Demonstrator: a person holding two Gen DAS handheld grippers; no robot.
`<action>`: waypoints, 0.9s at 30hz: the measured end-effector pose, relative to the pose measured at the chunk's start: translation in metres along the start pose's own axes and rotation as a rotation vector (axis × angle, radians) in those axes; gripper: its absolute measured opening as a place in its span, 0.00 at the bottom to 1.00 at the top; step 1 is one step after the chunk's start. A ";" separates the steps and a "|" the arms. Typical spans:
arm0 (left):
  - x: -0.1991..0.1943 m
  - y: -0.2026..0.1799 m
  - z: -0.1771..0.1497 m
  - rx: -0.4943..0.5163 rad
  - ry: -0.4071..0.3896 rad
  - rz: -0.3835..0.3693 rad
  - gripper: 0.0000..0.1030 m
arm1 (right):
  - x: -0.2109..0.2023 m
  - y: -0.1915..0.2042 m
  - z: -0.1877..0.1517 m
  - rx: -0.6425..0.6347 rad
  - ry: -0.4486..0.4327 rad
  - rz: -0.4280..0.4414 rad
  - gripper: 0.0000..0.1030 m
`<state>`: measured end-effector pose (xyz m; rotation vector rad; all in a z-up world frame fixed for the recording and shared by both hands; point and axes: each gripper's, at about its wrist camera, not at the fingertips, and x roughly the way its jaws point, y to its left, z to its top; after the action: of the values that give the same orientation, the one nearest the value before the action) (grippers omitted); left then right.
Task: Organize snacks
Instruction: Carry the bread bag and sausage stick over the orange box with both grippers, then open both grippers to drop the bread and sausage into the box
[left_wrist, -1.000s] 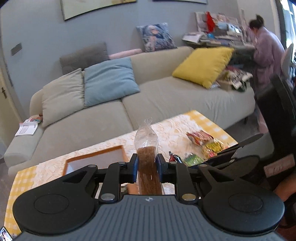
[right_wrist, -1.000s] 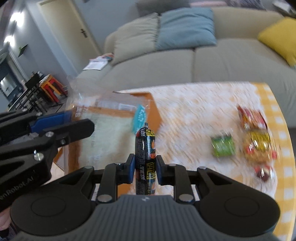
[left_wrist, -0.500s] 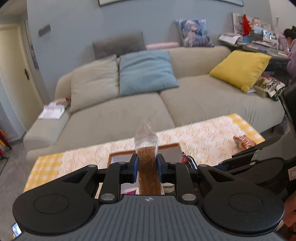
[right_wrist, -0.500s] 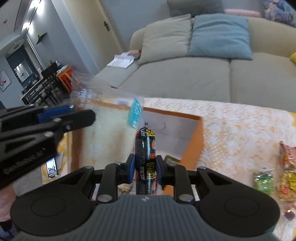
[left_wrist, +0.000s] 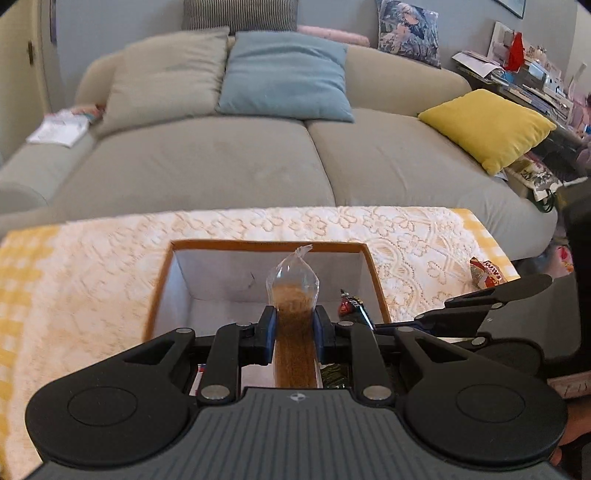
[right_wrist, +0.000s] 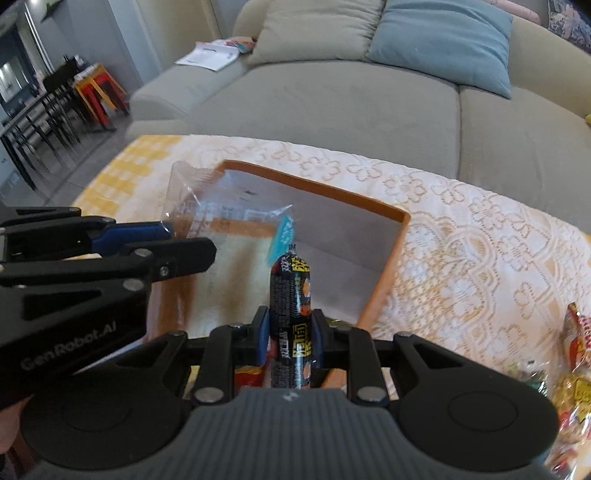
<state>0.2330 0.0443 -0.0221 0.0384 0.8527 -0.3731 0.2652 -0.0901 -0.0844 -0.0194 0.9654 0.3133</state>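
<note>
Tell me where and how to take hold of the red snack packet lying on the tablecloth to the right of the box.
Grip the red snack packet across its puffed middle, coming down from above with the jaws spanning its short width. It lies flat on the tablecloth, clear of the box, so nothing blocks a top approach; its crimped ends look too thin.

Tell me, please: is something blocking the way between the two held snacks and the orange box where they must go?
Nothing visible blocks it. The left gripper is shut on the clear bag, the right gripper on the black sausage stick, both over the open-topped orange box. A few snacks already lie inside, near its front.
</note>
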 end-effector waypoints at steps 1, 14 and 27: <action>0.006 0.004 0.001 -0.006 0.012 0.000 0.22 | 0.003 -0.001 0.001 -0.006 0.003 -0.006 0.20; 0.042 0.048 0.018 -0.113 0.094 0.106 0.22 | 0.043 0.004 0.017 -0.061 0.036 -0.048 0.20; 0.064 0.024 0.016 0.045 0.156 0.241 0.44 | 0.055 0.007 0.019 -0.099 0.053 -0.096 0.20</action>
<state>0.2908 0.0444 -0.0615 0.2122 0.9818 -0.1638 0.3077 -0.0665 -0.1170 -0.1651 0.9976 0.2732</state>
